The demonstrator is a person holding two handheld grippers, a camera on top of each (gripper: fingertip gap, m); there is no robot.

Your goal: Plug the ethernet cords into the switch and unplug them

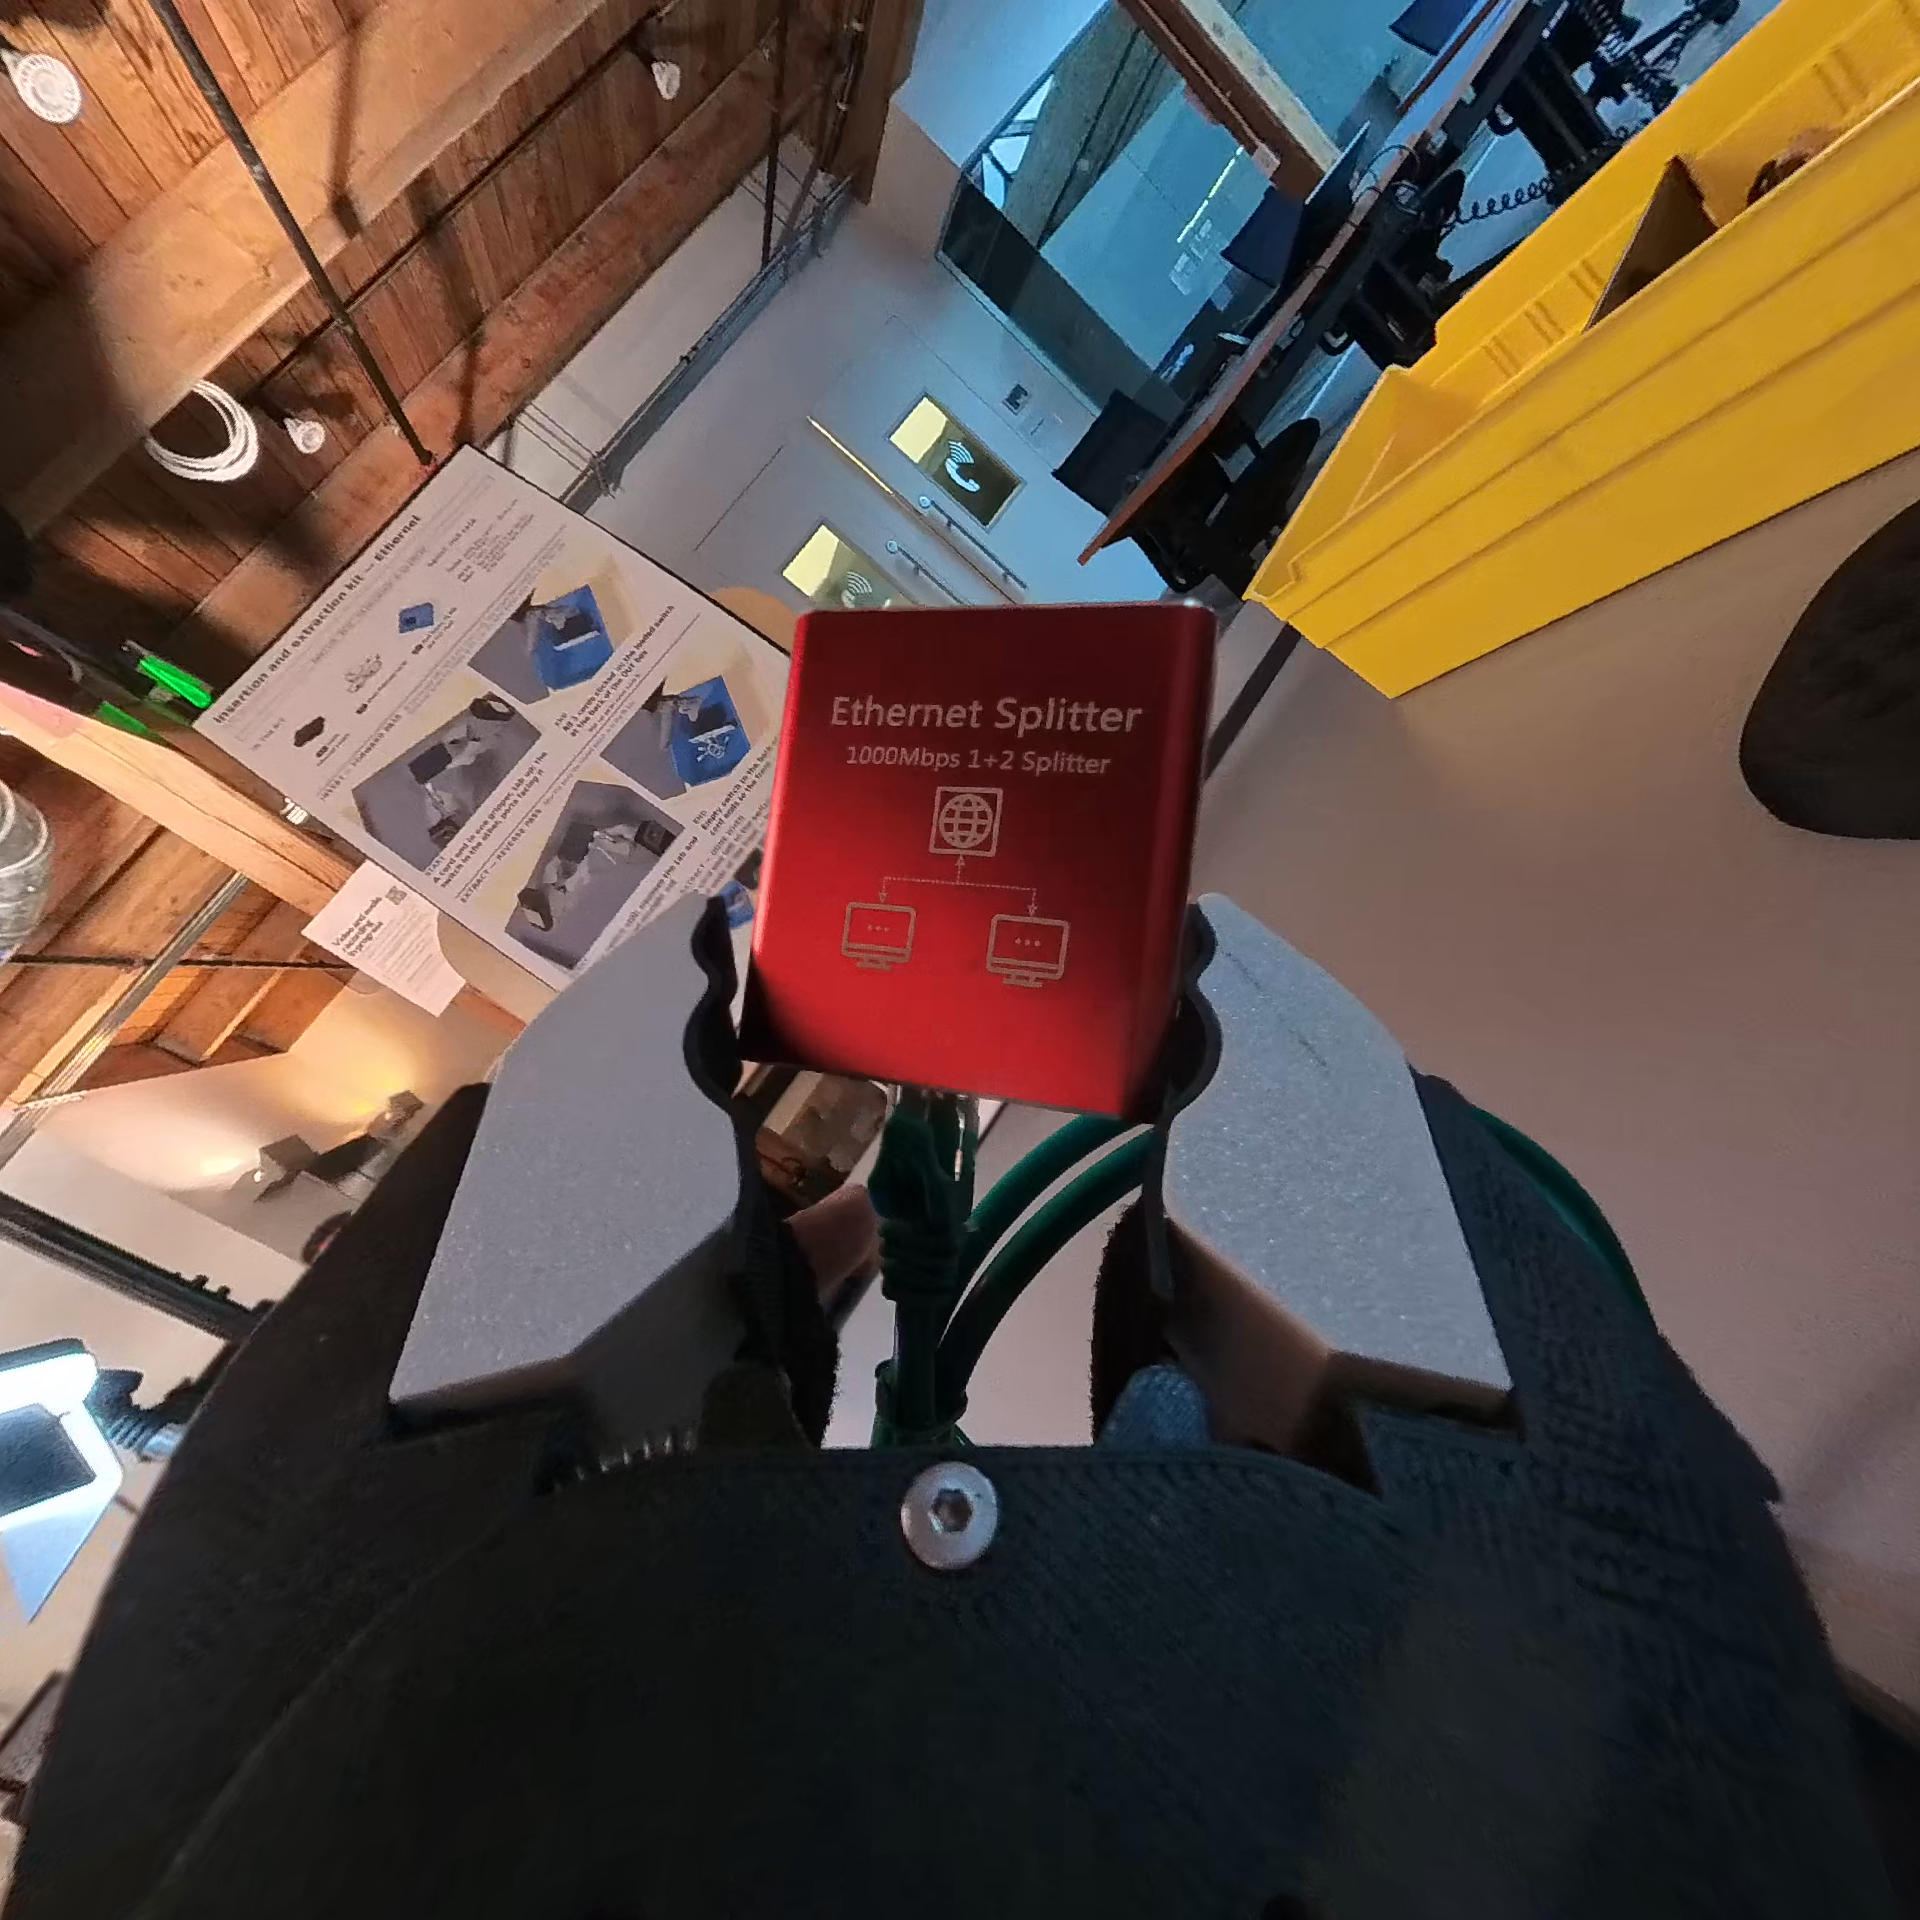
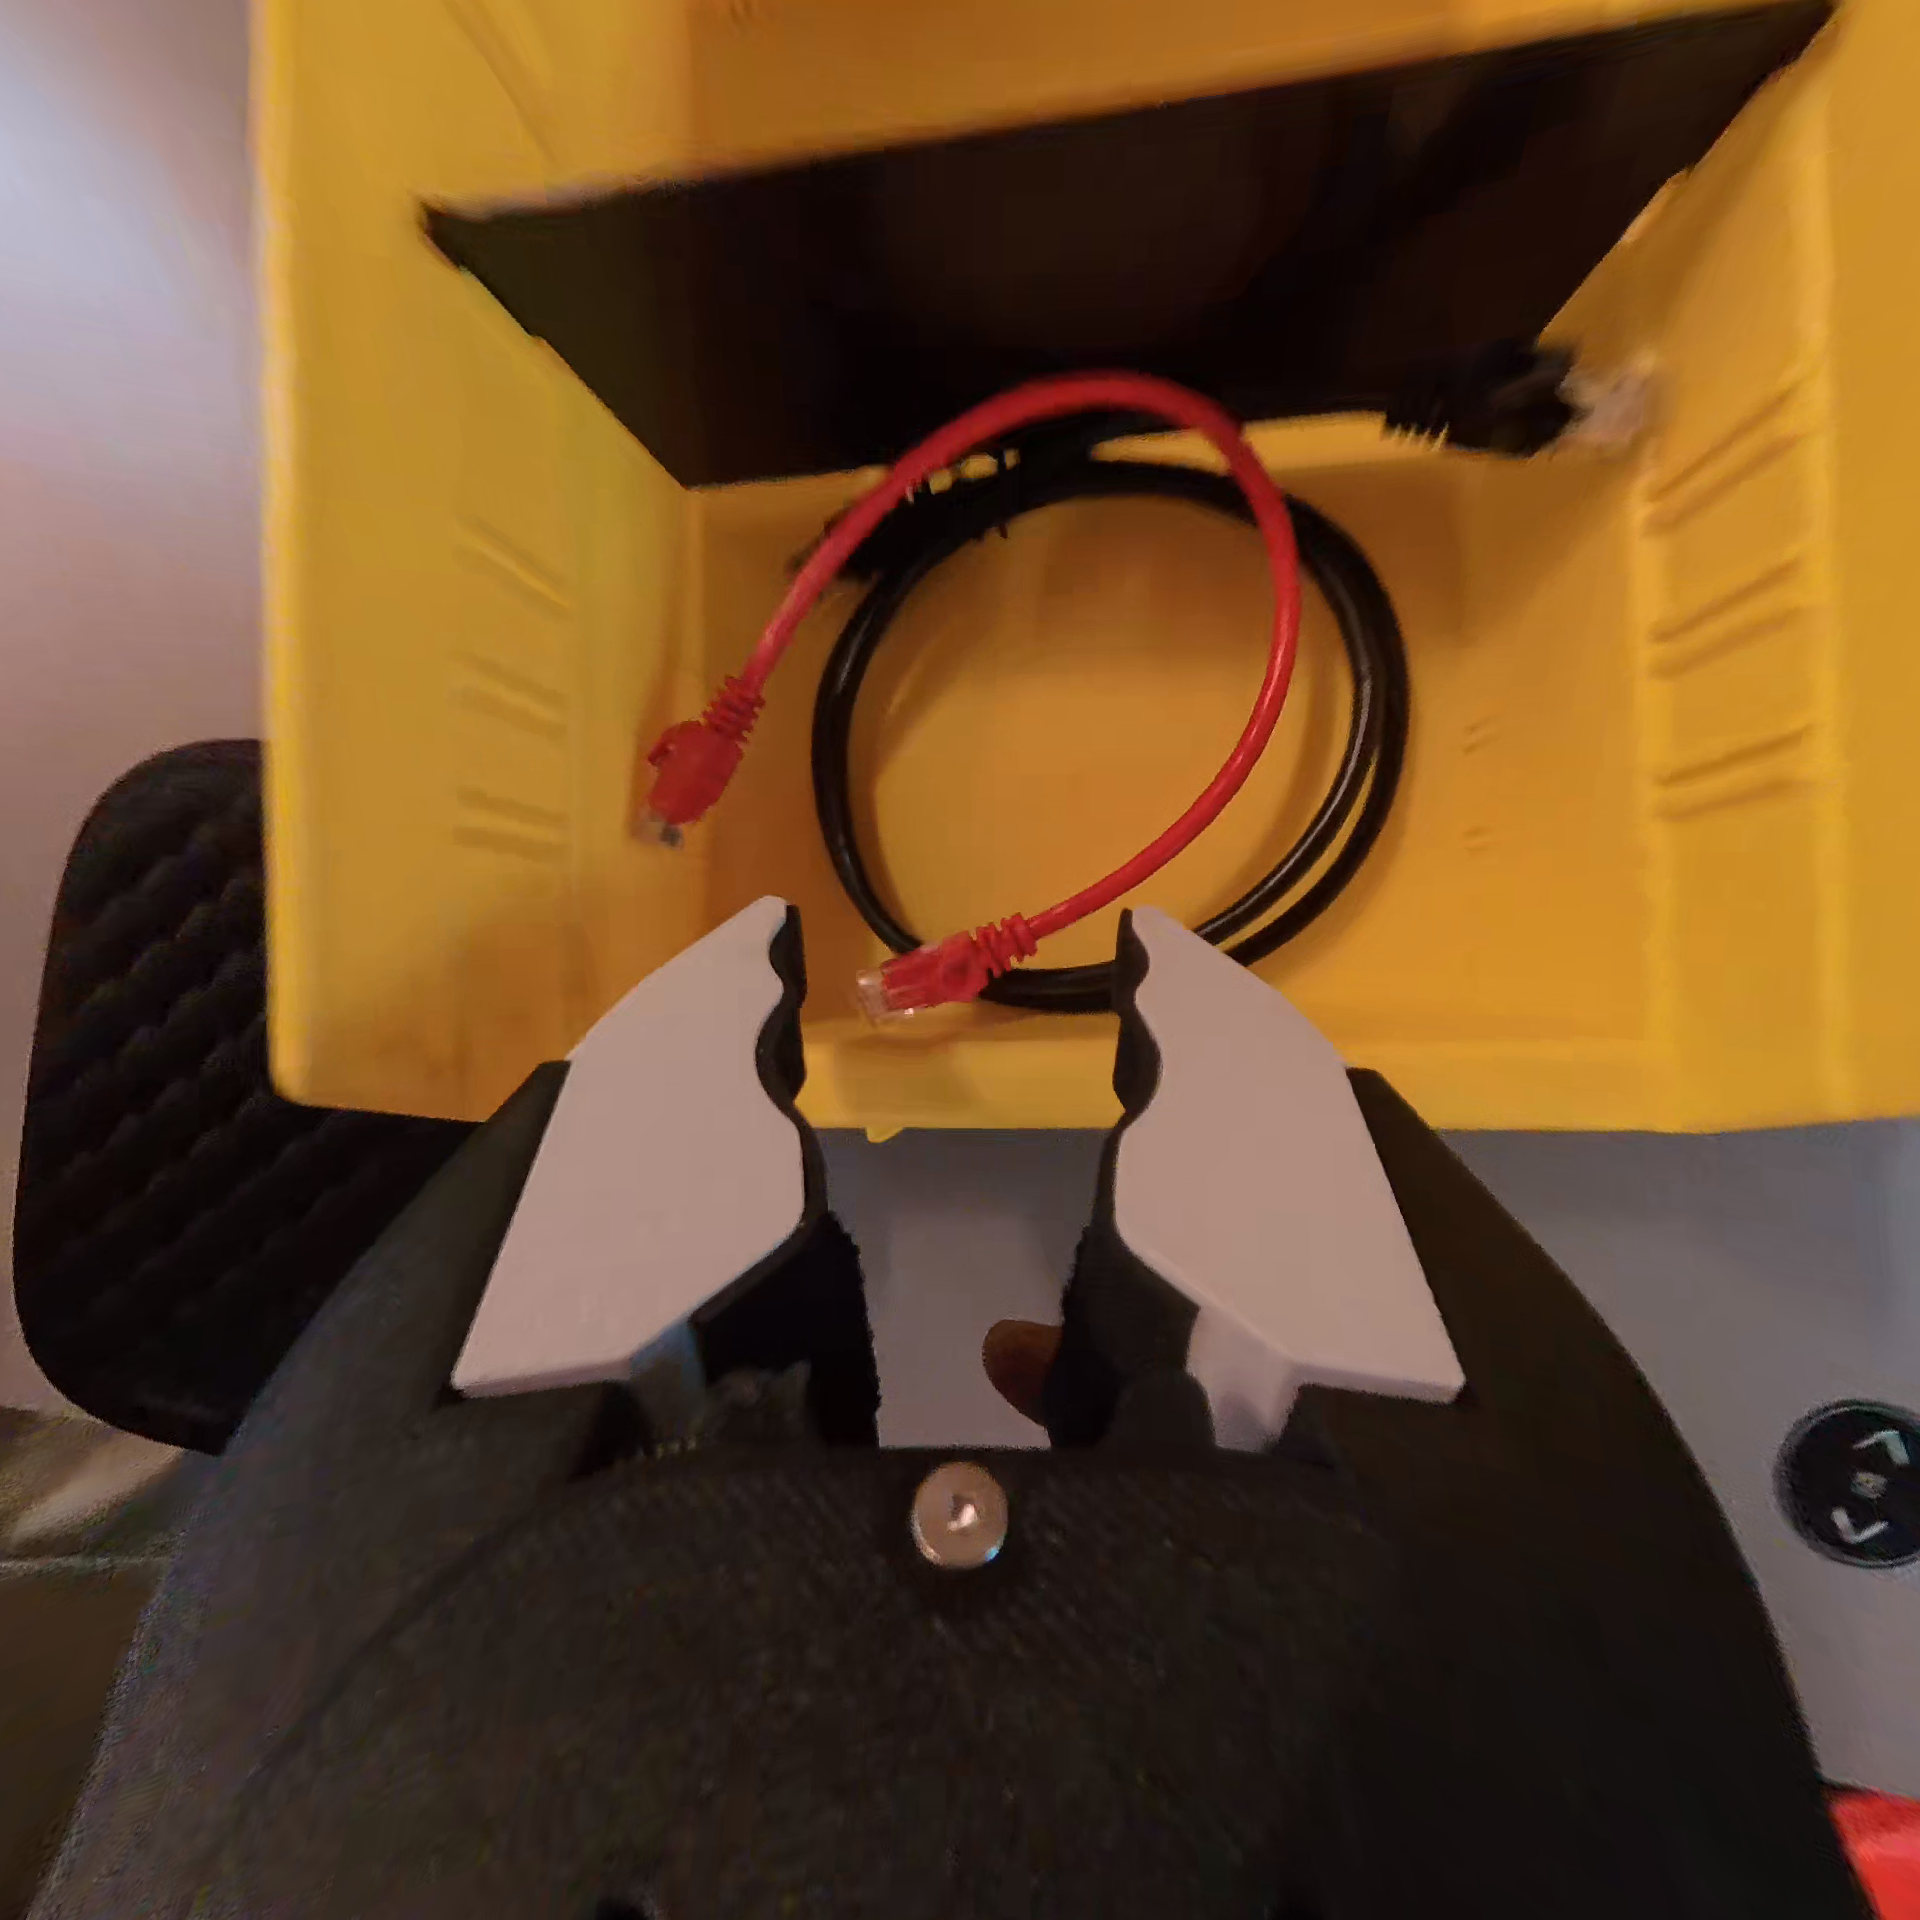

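Note:
In the left wrist view my left gripper (image 1: 951,971) is shut on a red metal switch box (image 1: 982,831) and holds it up in the air, tilted. A green ethernet cord (image 1: 925,1164) is plugged into the box's near side and runs back between my fingers. In the right wrist view my right gripper (image 2: 956,971) is open and empty, its tips at the front lip of a yellow bin (image 2: 416,623). A red ethernet cord (image 2: 1278,644) lies in the bin, one plug (image 2: 925,977) between my fingertips. A coiled black cord (image 2: 1361,727) lies under it.
A black textured pad (image 2: 135,1039) lies left of the bin on the grey table (image 2: 1610,1247). A round black control button (image 2: 1860,1486) sits at the table's right. The yellow bin (image 1: 1558,436) and an instruction poster (image 1: 488,707) show in the left wrist view.

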